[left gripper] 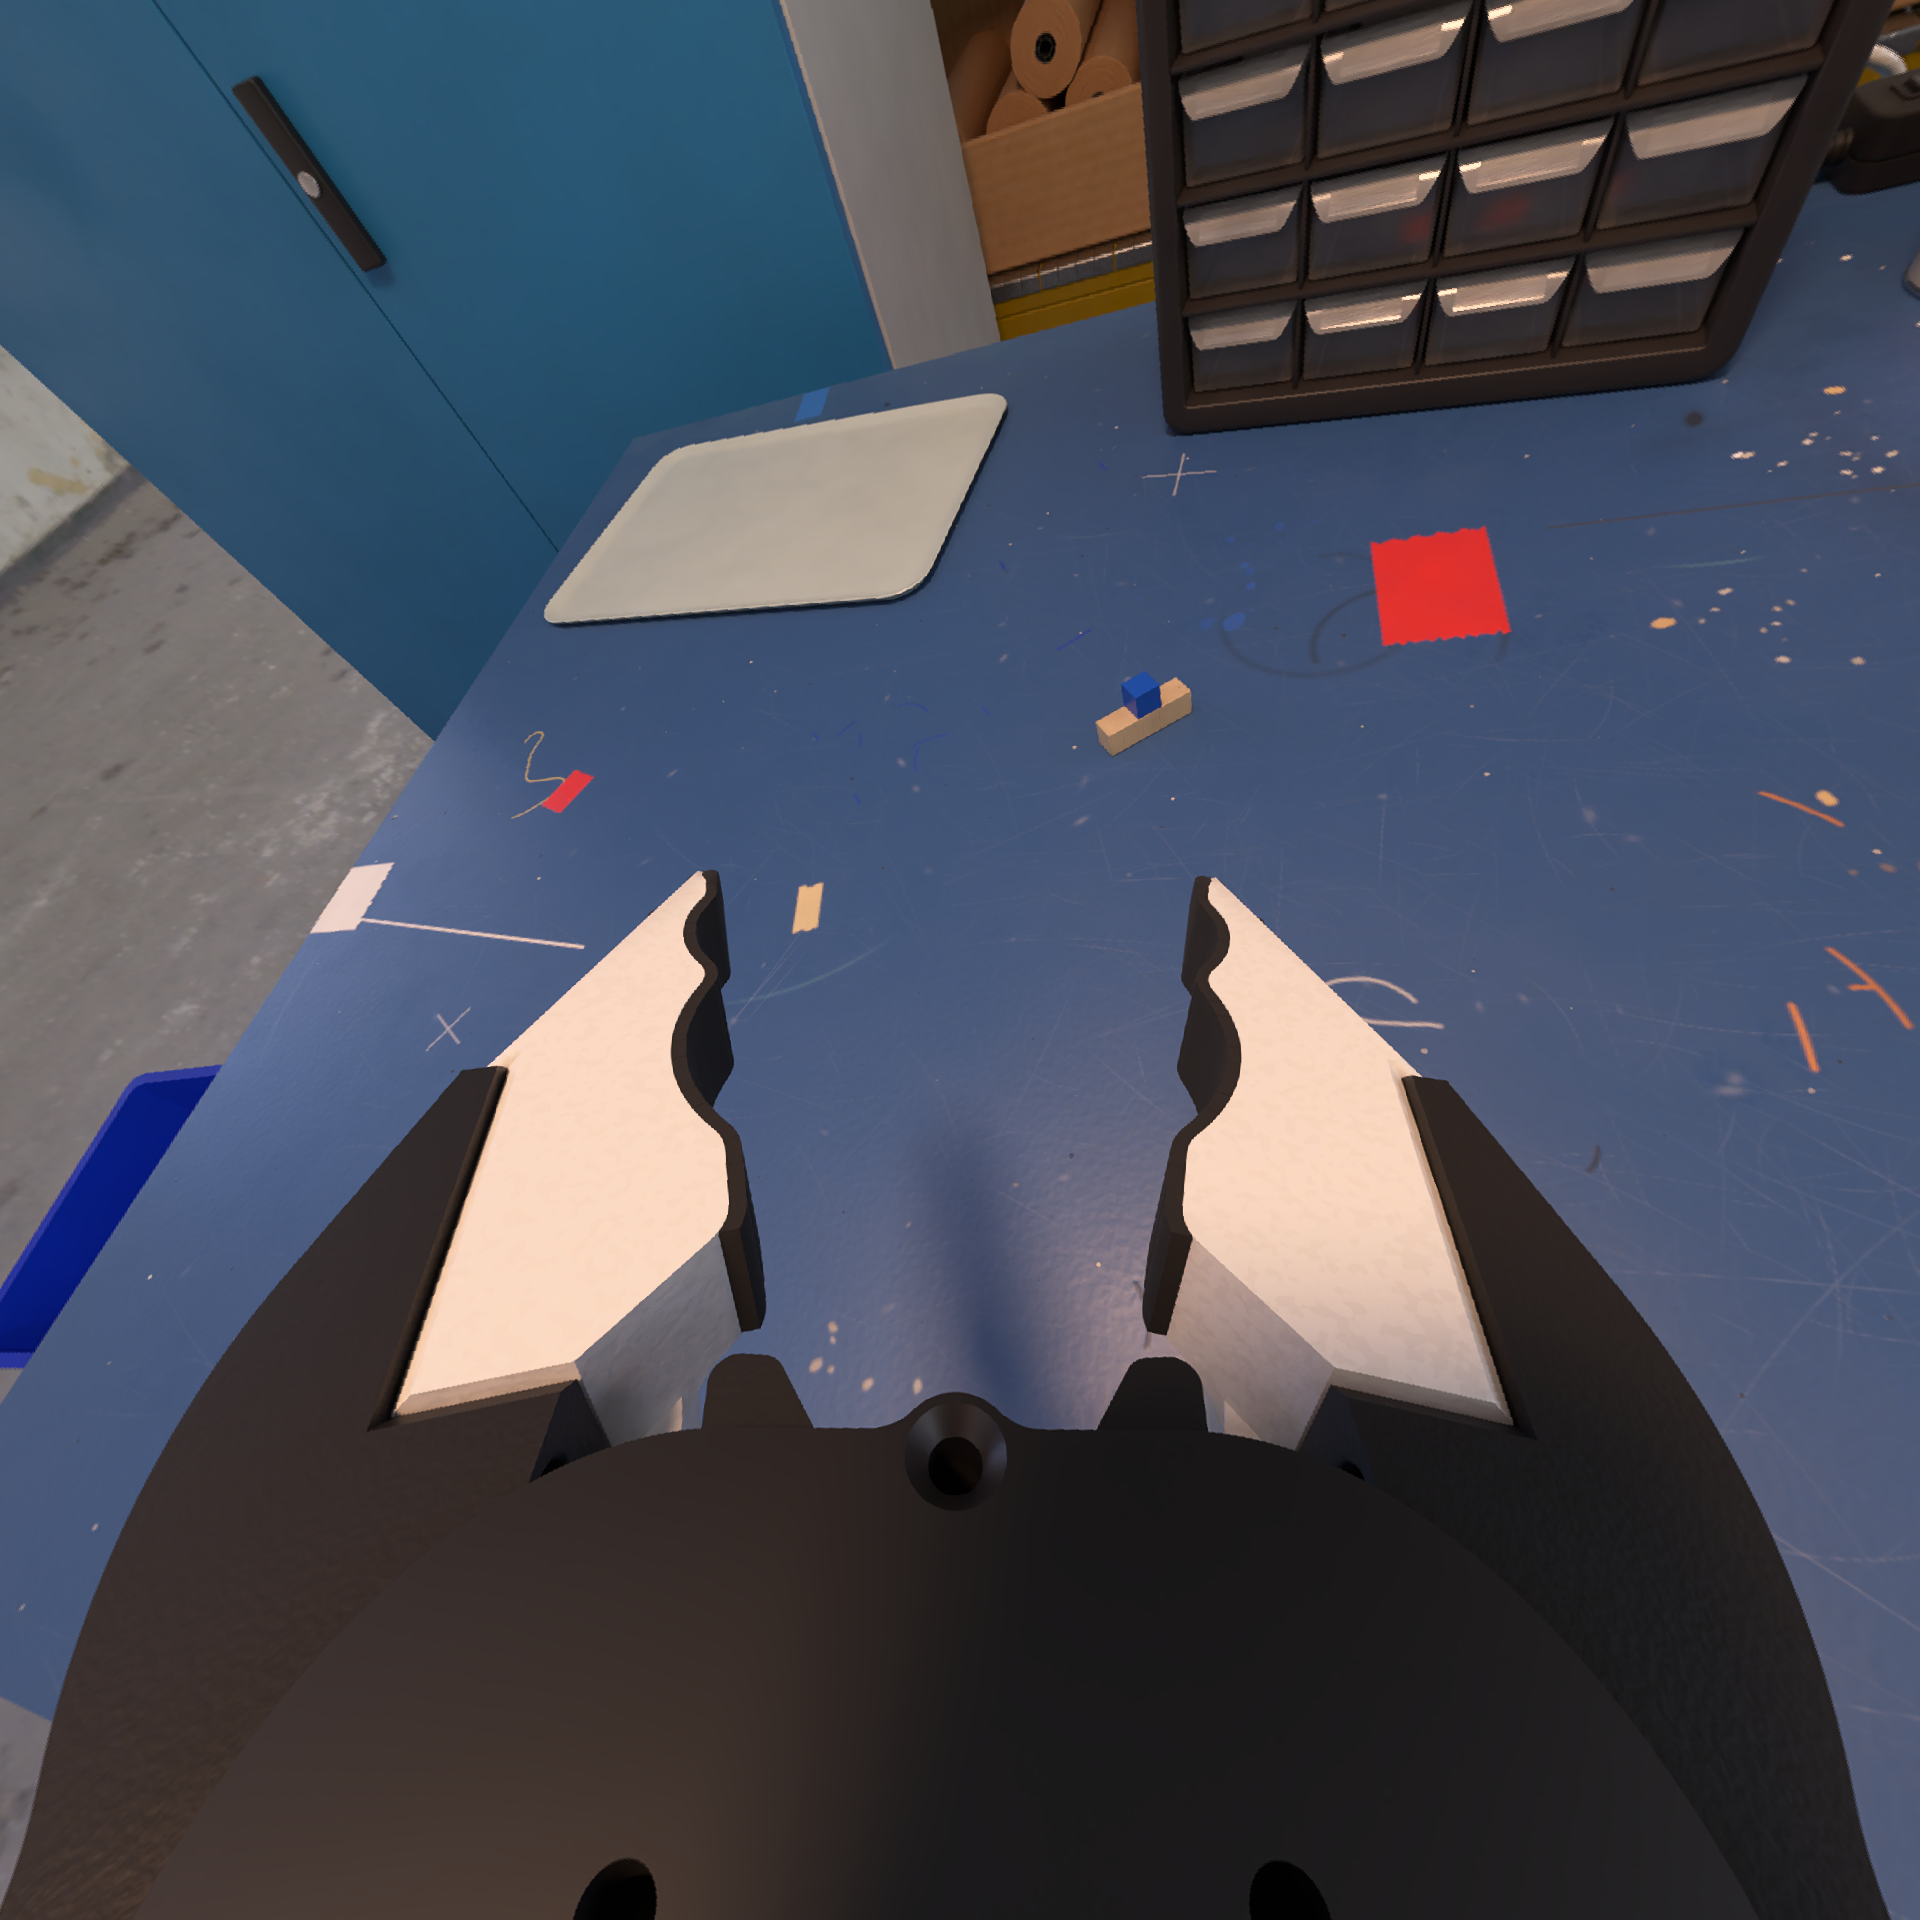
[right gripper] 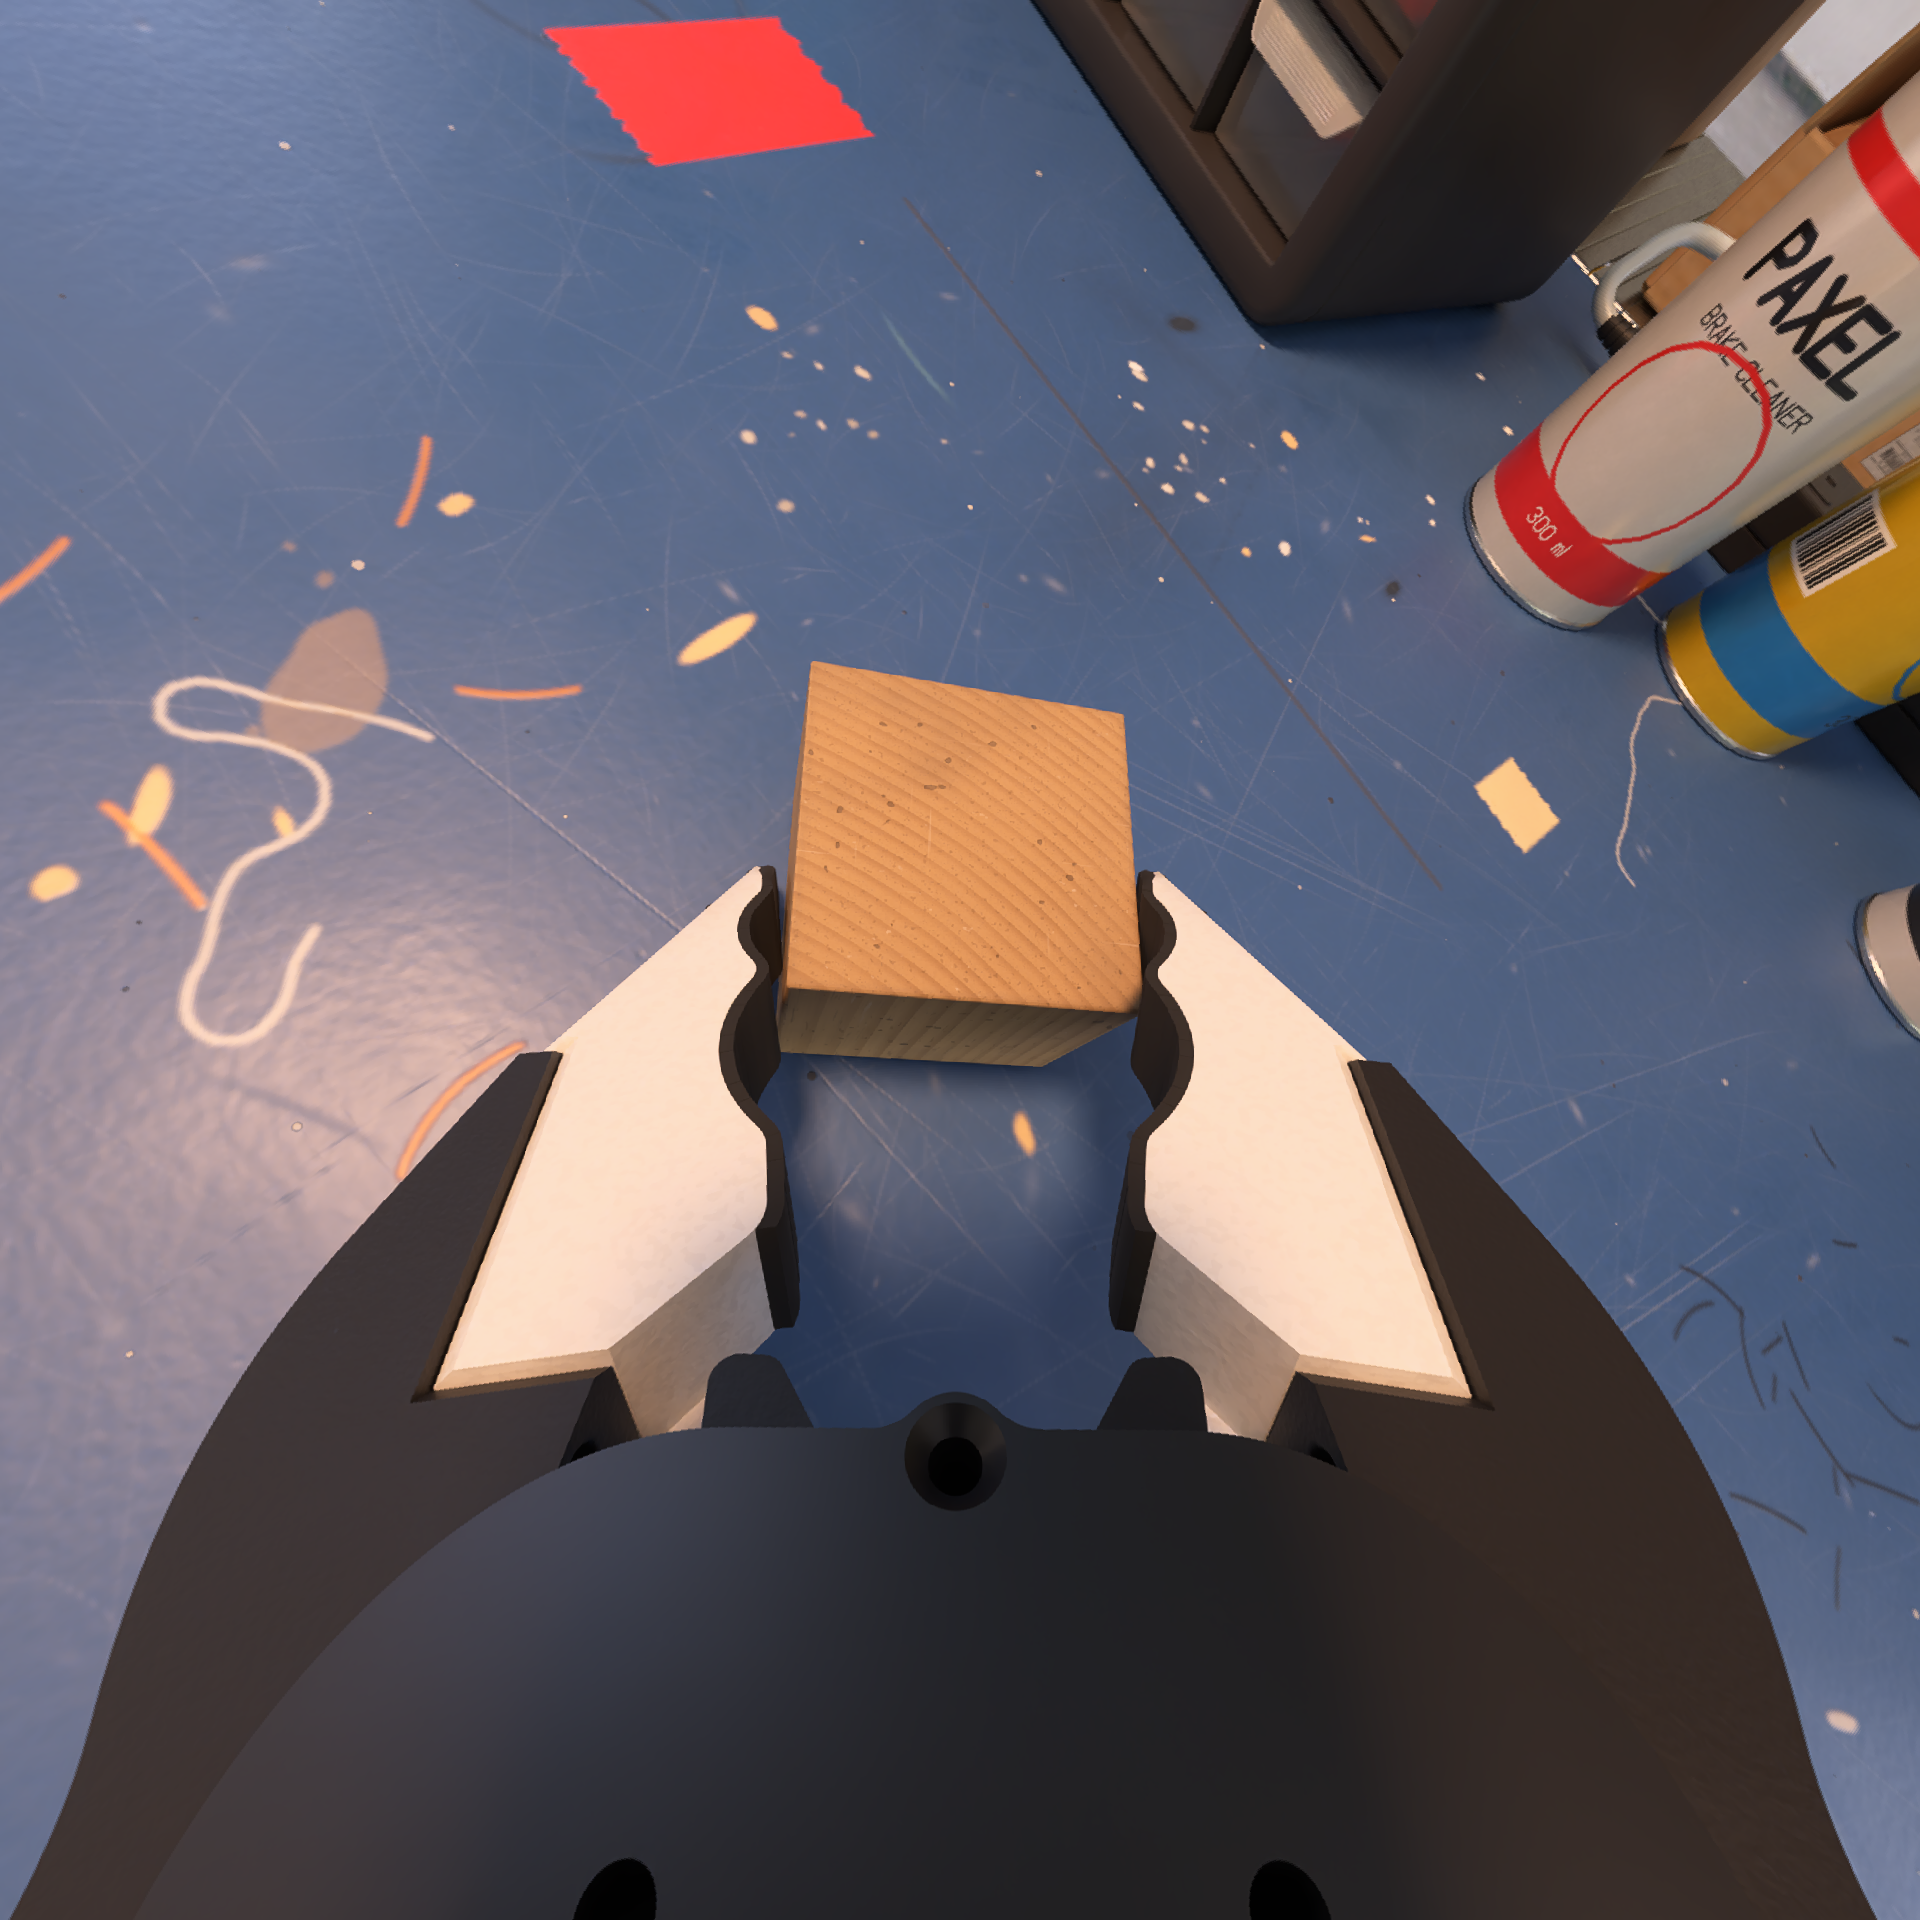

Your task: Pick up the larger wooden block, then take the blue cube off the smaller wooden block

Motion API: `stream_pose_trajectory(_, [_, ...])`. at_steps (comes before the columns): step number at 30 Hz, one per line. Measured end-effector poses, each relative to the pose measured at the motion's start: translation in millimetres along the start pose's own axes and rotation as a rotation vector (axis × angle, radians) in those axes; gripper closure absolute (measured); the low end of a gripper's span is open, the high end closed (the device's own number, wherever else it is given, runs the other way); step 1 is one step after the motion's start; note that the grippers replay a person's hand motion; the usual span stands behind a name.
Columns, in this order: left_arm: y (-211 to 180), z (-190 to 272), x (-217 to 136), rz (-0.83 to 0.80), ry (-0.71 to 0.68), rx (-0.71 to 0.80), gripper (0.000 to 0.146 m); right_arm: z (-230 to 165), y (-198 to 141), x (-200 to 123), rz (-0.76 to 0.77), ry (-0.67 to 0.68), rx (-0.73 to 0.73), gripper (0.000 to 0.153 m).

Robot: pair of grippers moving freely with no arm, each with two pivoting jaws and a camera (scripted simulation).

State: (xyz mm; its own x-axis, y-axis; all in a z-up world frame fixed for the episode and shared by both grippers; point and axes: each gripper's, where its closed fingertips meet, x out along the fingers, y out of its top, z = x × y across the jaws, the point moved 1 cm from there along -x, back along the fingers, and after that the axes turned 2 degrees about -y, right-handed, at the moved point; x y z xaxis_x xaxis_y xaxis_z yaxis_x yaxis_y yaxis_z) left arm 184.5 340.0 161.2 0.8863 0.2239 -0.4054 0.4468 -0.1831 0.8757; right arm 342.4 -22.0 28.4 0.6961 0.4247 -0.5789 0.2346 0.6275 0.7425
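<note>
In the right wrist view my right gripper (right gripper: 958, 935) is shut on the larger wooden block (right gripper: 961, 847), its fingertips pressed on the block's two sides, and the block looks lifted a little above the blue table. In the left wrist view my left gripper (left gripper: 956, 883) is open and empty above the table. Ahead of it and slightly right lies the smaller wooden block (left gripper: 1138, 722), a short pale bar, with the small blue cube (left gripper: 1141, 692) sitting on its top. The left gripper is well short of them.
A grey mat (left gripper: 790, 514) lies at the far left of the table. A dark drawer cabinet (left gripper: 1475, 197) stands at the back. A red square patch (left gripper: 1439, 587) is past the small block. Spray cans (right gripper: 1704, 416) stand at the right. A blue bin (left gripper: 94, 1195) sits off the table's left edge.
</note>
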Motion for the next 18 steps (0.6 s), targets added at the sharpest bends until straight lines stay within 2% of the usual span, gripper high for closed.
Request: stream_pose_trajectory(18, [-4.0,4.9,3.5,-0.021,-0.011,0.022,0.057,-0.7,0.5,0.2,-0.004,0.001,-0.007,0.084])
